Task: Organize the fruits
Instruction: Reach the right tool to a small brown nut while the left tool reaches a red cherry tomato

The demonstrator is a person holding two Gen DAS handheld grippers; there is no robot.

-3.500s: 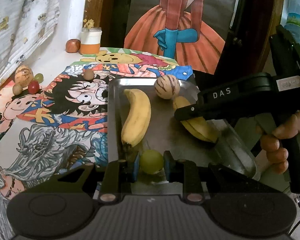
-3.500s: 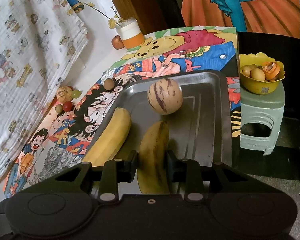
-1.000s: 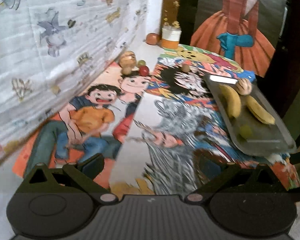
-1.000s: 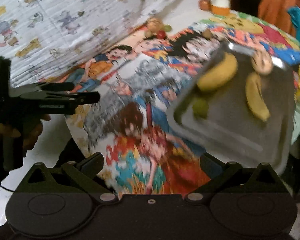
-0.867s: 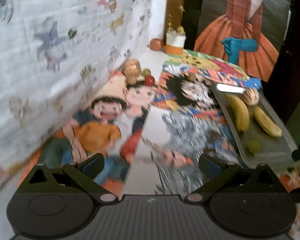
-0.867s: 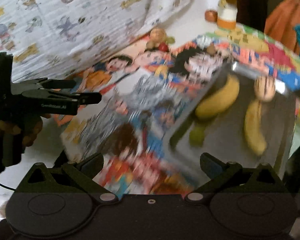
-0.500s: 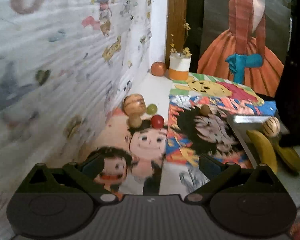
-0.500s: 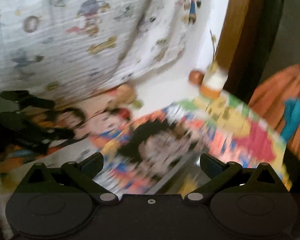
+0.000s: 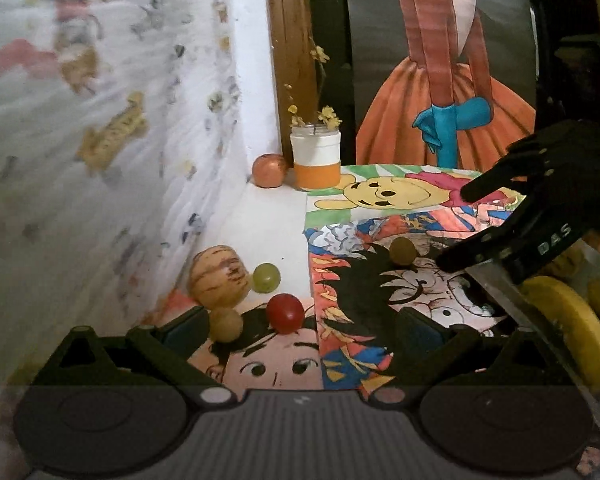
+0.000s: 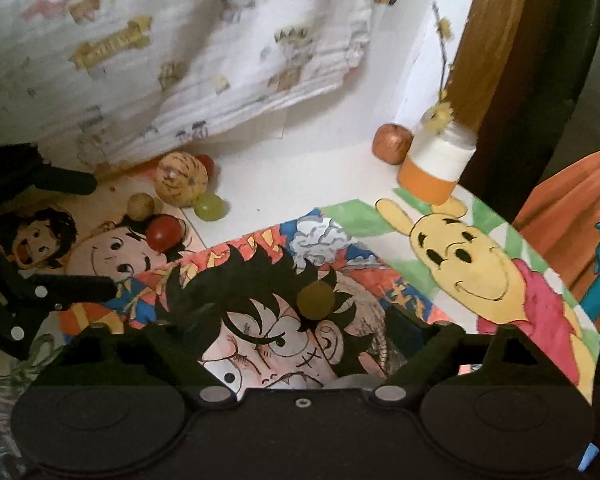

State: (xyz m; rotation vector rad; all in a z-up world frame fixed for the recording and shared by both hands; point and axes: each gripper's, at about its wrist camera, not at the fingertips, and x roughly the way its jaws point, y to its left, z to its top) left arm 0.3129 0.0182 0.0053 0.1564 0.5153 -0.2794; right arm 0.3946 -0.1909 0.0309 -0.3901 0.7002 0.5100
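Fingers [image 9: 184, 330] of the left gripper [image 9: 300, 328] stood spread wide with nothing gripped; a small tan fruit [image 9: 225, 323] lay just beside the left finger and a red cherry tomato [image 9: 285, 313] lay between the two. Behind these sat a striped pepino melon [image 9: 219, 276] with a green grape [image 9: 266, 277] just beside it, all on the bench [image 9: 272, 216] near the printed curtain [image 9: 100, 120]. Fingers [image 10: 414, 336] of the right gripper [image 10: 300, 332] were also apart, having just been closing, with nothing pressed; a round brownish fruit [image 10: 316, 300] lay on the cartoon mat [image 10: 380, 280] ahead, between them. At the right edge of the left view a metal tray [image 9: 496, 288] held bananas [image 9: 568, 332]. Farther back, a reddish apple [image 9: 269, 171] stood touching a white-and-orange jar [image 9: 317, 160] holding dried flowers.
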